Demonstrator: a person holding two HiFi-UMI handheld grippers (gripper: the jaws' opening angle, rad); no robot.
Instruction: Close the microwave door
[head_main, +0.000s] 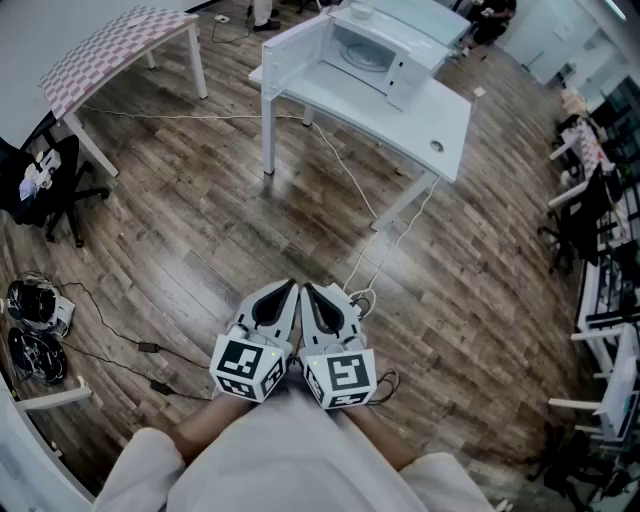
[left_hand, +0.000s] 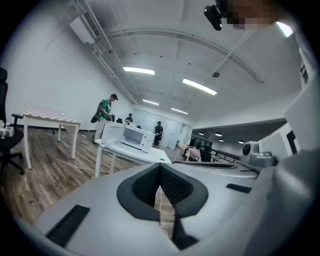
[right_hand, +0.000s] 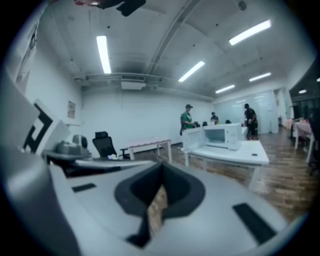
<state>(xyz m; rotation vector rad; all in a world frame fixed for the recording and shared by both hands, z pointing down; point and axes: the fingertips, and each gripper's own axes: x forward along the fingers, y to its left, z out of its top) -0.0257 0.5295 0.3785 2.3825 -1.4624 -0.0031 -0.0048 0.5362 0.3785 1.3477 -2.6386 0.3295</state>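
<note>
the microwave (head_main: 385, 48) stands on the white bench (head_main: 440, 125) far ahead, its door (head_main: 298, 50) swung wide open to the left. well apart from the bench, the left tongs (head_main: 288, 293) and right tongs (head_main: 311, 293) are held side by side above the wooden floor (head_main: 200, 230). each is clenched to a thin slit, gripping nothing. the microwave's inside is too small to make out.
</note>
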